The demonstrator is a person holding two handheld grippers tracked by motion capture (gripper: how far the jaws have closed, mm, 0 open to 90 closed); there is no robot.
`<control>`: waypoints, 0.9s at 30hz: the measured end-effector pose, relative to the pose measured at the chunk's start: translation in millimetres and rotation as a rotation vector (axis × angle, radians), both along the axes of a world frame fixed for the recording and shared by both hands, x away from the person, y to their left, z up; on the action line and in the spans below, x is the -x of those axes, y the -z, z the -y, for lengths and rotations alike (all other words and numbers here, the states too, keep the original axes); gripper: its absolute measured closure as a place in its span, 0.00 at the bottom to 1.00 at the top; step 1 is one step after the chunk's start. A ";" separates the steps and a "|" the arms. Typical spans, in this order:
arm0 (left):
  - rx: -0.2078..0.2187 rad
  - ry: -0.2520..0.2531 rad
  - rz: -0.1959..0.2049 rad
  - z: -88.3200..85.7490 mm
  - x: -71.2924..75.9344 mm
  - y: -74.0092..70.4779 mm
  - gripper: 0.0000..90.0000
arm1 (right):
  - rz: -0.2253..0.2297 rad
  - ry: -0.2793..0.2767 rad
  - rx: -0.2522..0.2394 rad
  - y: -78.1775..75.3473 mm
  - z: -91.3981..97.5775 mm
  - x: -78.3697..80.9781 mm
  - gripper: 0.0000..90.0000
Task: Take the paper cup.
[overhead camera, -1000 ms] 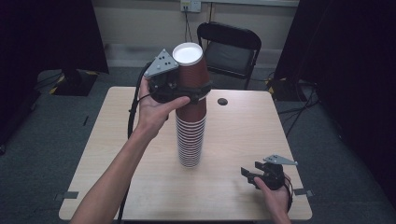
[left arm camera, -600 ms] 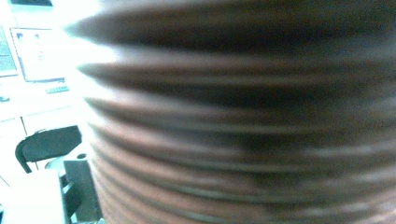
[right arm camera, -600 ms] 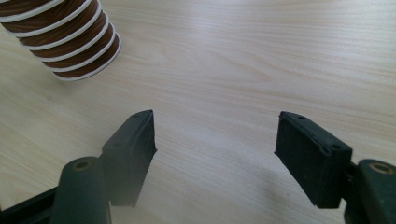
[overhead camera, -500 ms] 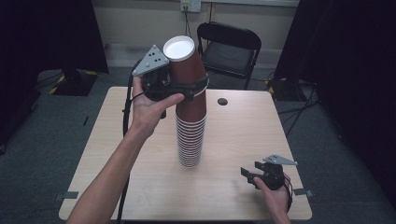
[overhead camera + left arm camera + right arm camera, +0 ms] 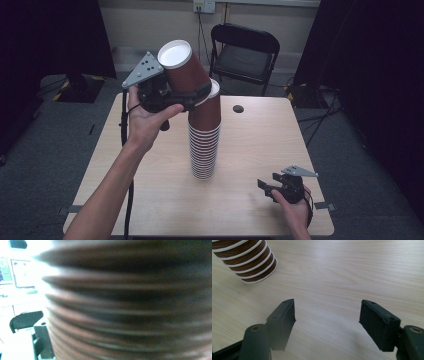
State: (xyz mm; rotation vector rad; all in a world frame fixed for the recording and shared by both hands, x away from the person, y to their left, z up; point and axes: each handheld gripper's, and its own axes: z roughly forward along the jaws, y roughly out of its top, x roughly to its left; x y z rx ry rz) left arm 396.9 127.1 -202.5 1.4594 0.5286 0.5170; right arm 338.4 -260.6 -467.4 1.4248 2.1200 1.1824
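Now your left gripper (image 5: pixel 192 95) clamps the tilted top cup (image 5: pixel 182 67) above the stack (image 5: pixel 204 145); your right gripper (image 5: pixel 270 187), near right, rests released.

In the left gripper view a blurred, ribbed brown cup (image 5: pixel 130 305) hides the jaws. The right gripper view's top edge cuts off the cup stack (image 5: pixel 247 260).
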 end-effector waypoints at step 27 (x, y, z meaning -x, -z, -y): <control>0.029 -0.038 -0.059 -49.9 19.0 23.5 0.13 | 0.000 -0.004 0.001 0.1 -1.5 -0.1 0.32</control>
